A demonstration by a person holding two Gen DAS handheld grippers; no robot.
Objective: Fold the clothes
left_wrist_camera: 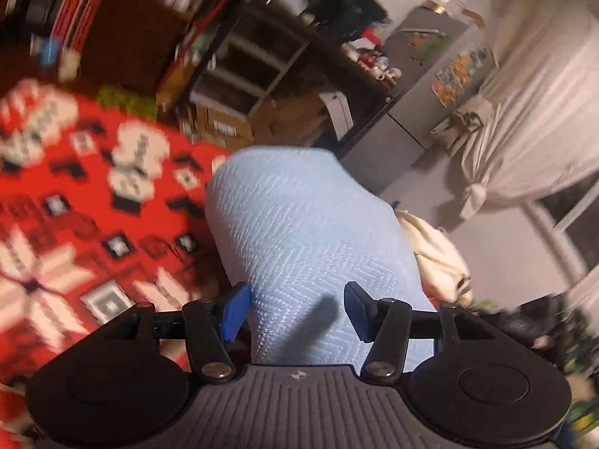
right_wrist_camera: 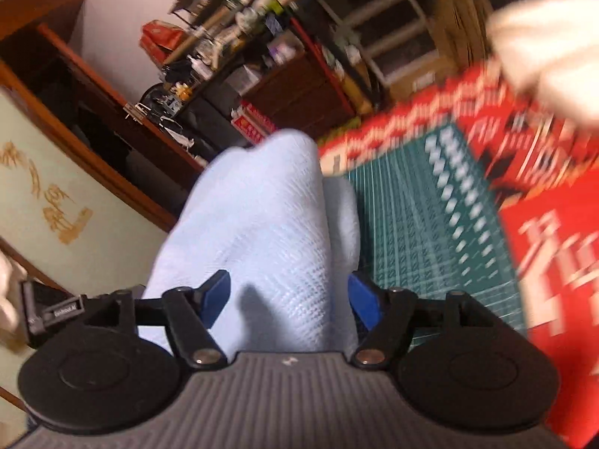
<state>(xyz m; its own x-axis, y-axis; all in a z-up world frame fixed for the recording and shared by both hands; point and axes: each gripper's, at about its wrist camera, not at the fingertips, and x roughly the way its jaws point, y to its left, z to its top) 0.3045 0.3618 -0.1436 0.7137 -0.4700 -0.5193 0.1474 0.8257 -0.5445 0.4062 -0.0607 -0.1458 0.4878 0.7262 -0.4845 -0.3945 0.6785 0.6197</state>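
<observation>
**Blue cloth held aloft by both grippers, mid-carry over the patterned surface**

Left gripper (left_wrist_camera: 295, 308): blue fingers stand apart, with the light blue woven cloth (left_wrist_camera: 299, 232) bunched between them and running forward over them in a rounded hump. Whether the pads actually pinch the fabric cannot be told; the cloth hides the contact and the jaws look fairly wide.

Right gripper (right_wrist_camera: 288, 305): same picture. Fingers apart, the light blue woven cloth (right_wrist_camera: 262, 224) filling the gap and rising ahead in two soft lobes. Grip not confirmed here either.

Position of cloth: off the surface in both wrist views, draped over the tools, not laid flat. Below lies a red knitted spread with snowman figures (left_wrist_camera: 75, 205), and in the right view a green cutting mat (right_wrist_camera: 430, 224) sits on or beside it. Both backgrounds are motion-blurred, so the tools are probably travelling.

Step, as judged: the cloth is being carried or swung, either to spread it for a fold or to bring one half over the other. The frames do not settle which; no crease or hem is visible.

Next move calls for: a view of the free edges before lowering, and even tension between the two tools so the fabric lands without bunching.

Room: the mat looks open. A cream garment (left_wrist_camera: 438, 258) lies just beyond the cloth on the left view's right side; cluttered shelves (left_wrist_camera: 239, 75) stand well back.
</observation>
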